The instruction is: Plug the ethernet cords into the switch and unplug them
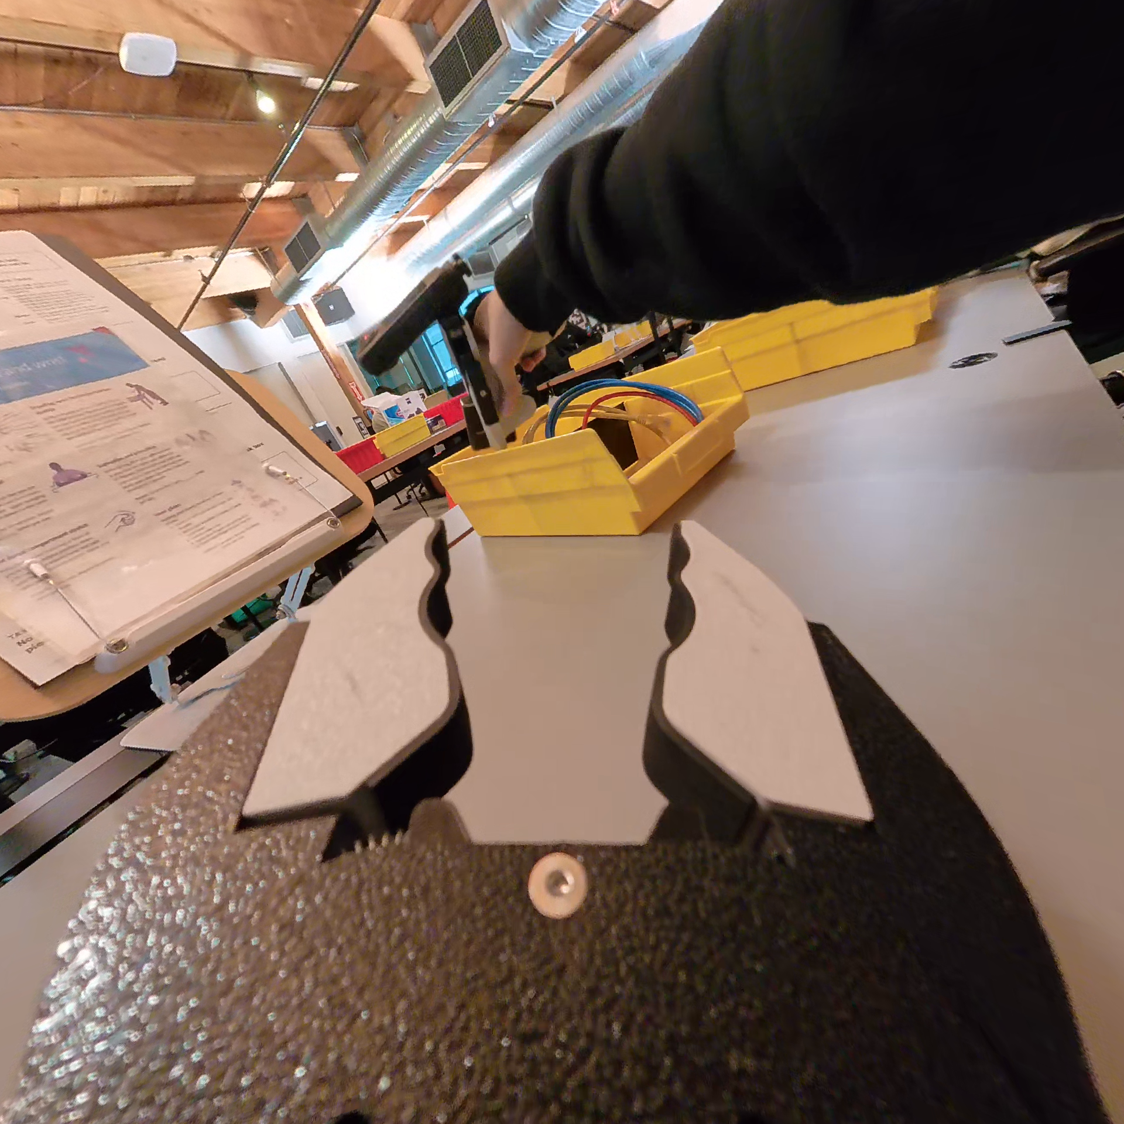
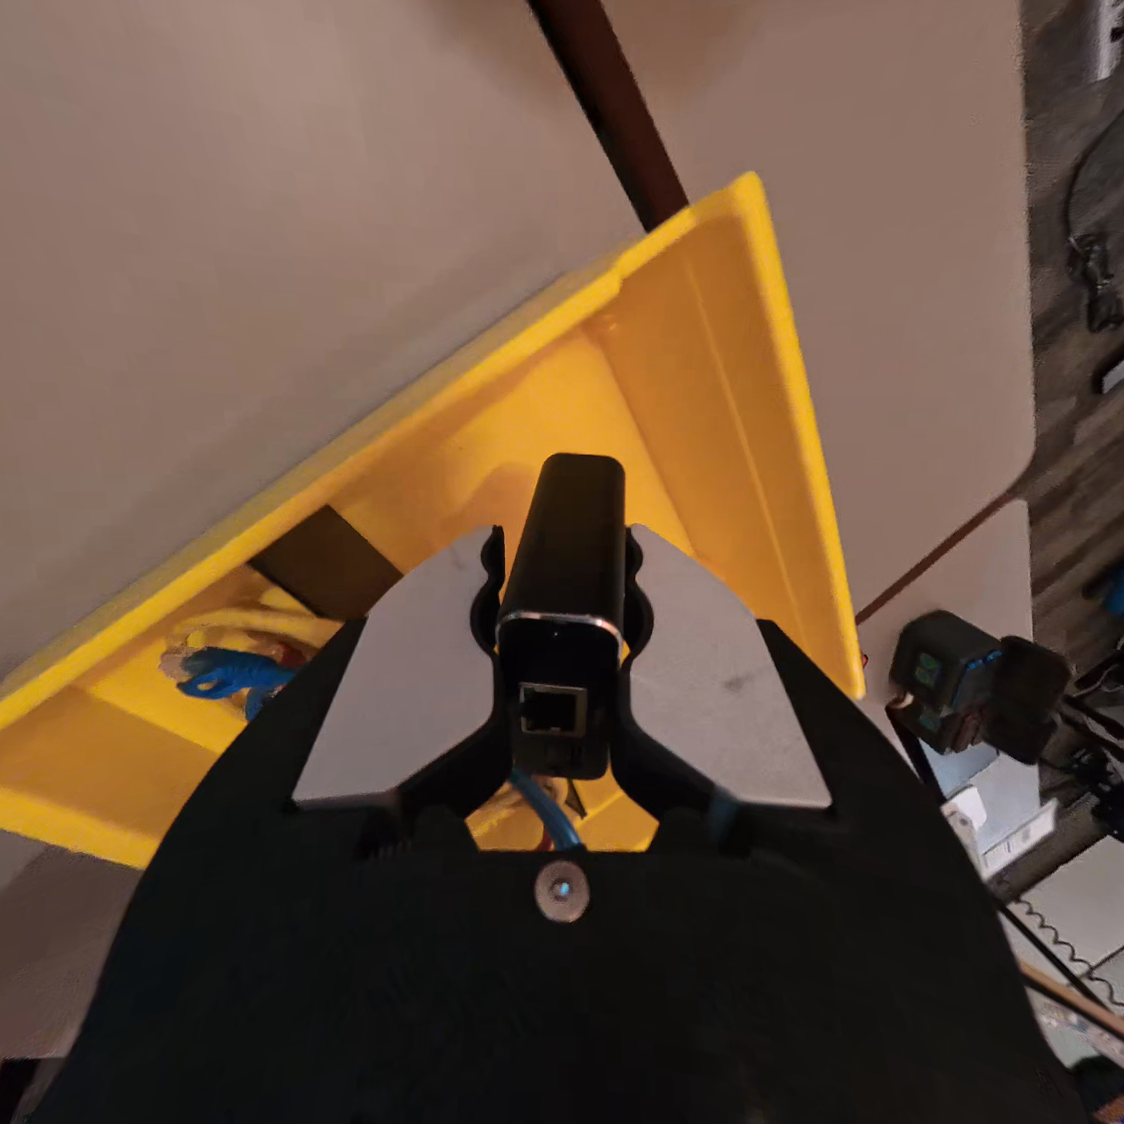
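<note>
My right gripper (image 2: 564,535) is shut on a small black switch (image 2: 562,657) and holds it over the yellow bin (image 2: 699,365). One port (image 2: 550,708) on the switch's end faces the camera. Blue, red and yellow ethernet cords (image 2: 231,675) lie coiled in the bin behind a brown divider (image 2: 328,565). In the left wrist view the right gripper (image 1: 486,426), held by a hand in a black sleeve, reaches down into the bin (image 1: 547,492), where the cords (image 1: 608,395) loop up. My left gripper (image 1: 559,535) is open and empty, just above the grey table (image 1: 851,547), short of the bin.
A tilted board with a printed sheet (image 1: 152,456) stands at the left. More yellow bins (image 1: 821,334) sit at the back of the table. A black device on a stand (image 2: 967,681) is off the table's edge to the right.
</note>
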Available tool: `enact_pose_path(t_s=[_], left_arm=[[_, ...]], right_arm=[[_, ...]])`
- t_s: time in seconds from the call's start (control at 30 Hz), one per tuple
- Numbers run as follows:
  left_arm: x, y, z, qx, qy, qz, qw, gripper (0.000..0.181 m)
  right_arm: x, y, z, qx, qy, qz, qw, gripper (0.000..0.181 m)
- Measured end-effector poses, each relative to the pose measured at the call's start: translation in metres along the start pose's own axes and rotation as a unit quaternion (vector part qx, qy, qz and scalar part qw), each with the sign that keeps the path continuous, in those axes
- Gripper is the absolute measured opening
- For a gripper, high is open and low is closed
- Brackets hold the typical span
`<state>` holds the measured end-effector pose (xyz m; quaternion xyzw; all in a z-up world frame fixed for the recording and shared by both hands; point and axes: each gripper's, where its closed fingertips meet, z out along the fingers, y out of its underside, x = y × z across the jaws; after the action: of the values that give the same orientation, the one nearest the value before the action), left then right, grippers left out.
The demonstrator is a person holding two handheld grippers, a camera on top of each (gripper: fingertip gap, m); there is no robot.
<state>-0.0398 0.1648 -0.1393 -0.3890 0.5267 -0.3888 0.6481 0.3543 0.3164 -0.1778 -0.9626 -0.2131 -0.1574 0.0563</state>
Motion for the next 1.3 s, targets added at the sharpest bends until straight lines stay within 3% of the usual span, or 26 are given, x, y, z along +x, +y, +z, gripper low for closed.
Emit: enact_pose_path(t_s=[0.17, 0.27, 0.33, 0.43, 0.57, 0.7, 0.8, 0.9, 1.0, 1.13, 1.2, 1.23, 1.3], left_arm=[[0.001, 0.001, 0.000, -0.007, 0.008, -0.023, 1.000, 0.064], [0.002, 0.003, 0.002, -0.014, 0.014, -0.026, 0.999, 0.064], [0.004, 0.005, 0.003, -0.025, 0.018, -0.027, 0.999, 0.063], [0.005, 0.009, 0.005, -0.044, 0.015, -0.024, 0.999, 0.063], [0.001, 0.022, 0.009, -0.095, -0.002, -0.024, 0.995, 0.062], [-0.001, 0.043, 0.023, -0.172, -0.013, -0.067, 0.983, 0.062], [0.012, 0.047, 0.056, -0.191, 0.018, -0.132, 0.973, 0.065], [0.027, 0.039, 0.104, -0.196, 0.057, -0.168, 0.964, 0.068], [0.030, 0.040, 0.158, -0.242, 0.061, -0.168, 0.954, 0.076], [0.018, 0.062, 0.227, -0.295, 0.006, -0.156, 0.943, 0.085], [0.006, 0.084, 0.248, -0.332, -0.039, -0.134, 0.933, 0.076], [0.006, 0.091, 0.256, -0.338, -0.040, -0.131, 0.931, 0.077], [0.012, 0.100, 0.265, -0.341, -0.031, -0.156, 0.926, 0.064]], right_arm=[[-0.005, -0.014, 0.014, 0.001, -0.027, -0.016, 1.000, 0.030], [-0.007, -0.017, 0.010, 0.011, -0.030, -0.033, 0.999, 0.035], [-0.002, -0.017, -0.001, 0.031, -0.015, -0.029, 0.999, 0.040], [-0.006, -0.018, -0.034, 0.120, -0.013, 0.005, 0.993, 0.052], [-0.036, 0.019, -0.086, 0.248, 0.009, 0.098, 0.964, 0.060], [-0.113, 0.093, -0.094, 0.335, -0.006, 0.134, 0.933, 0.066], [-0.146, 0.142, -0.075, 0.358, 0.020, 0.200, 0.912, 0.068], [-0.158, 0.172, -0.053, 0.366, 0.028, 0.283, 0.886, 0.076], [-0.158, 0.185, -0.048, 0.355, -0.003, 0.352, 0.866, 0.083], [-0.147, 0.185, -0.073, 0.405, 0.007, 0.368, 0.837, 0.086], [-0.147, 0.180, -0.084, 0.422, 0.002, 0.358, 0.833, 0.085], [-0.149, 0.178, -0.087, 0.427, 0.002, 0.352, 0.833, 0.085], [-0.153, 0.174, -0.091, 0.428, 0.002, 0.336, 0.839, 0.085]])
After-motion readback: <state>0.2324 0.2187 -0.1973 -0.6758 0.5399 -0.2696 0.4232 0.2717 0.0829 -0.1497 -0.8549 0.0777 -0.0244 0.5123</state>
